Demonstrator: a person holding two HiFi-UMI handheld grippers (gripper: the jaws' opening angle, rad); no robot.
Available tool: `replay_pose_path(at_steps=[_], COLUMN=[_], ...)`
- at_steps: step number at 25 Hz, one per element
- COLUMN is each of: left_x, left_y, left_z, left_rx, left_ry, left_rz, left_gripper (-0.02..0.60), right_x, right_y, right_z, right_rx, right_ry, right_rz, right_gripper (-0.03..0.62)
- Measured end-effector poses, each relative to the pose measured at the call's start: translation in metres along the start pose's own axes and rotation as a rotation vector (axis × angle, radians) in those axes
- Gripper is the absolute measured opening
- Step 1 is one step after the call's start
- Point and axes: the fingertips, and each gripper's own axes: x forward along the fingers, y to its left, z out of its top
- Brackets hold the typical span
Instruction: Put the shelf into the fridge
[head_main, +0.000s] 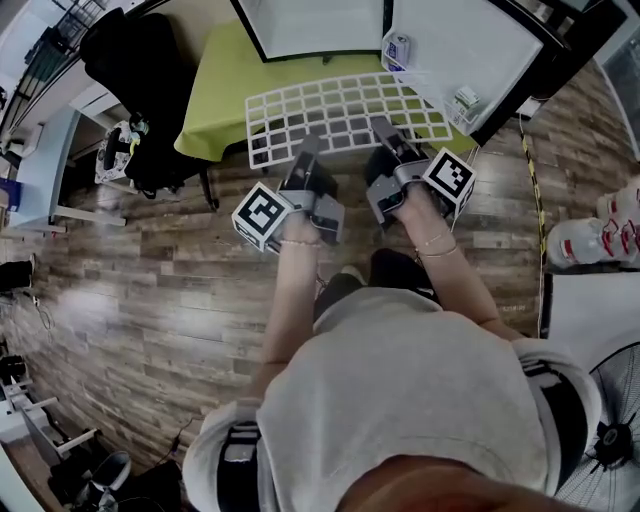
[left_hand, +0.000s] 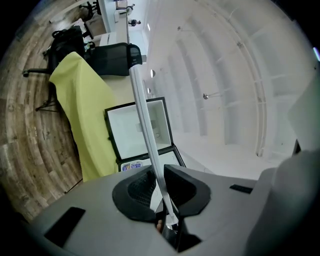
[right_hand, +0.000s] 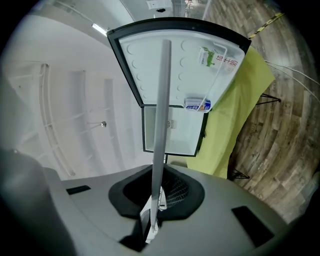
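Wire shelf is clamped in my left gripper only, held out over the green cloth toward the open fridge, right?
Not quite: the right gripper is shut on the wire shelf too, as the right gripper view shows. Both it and the left gripper hold it over the green cloth, toward the open fridge.

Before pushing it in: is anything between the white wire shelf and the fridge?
Nothing visible. The white wire grid shelf, clamped in the left gripper and right gripper, faces the white fridge interior; the black-framed white doors stand open at either side.
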Motion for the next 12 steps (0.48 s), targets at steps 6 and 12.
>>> replay_pose_path(at_steps=[6, 12], left_x=[0.001, 0.02], left_y=[0.016, 0.026], left_z=[0.017, 0.043], left_rx=[-0.042, -0.046], left_ry=[-0.016, -0.037], left_rz=[-0.01, -0.017], left_gripper=[0.054, 0.054], right_x=[0.022, 0.057], right_y=[-0.01, -0.013], right_z=[-0.011, -0.012], right_rx=[-0.008, 0.0], right_ry=[0.025, 0.03], right_rz=[-0.014, -0.005], right_gripper=[0.034, 0.032])
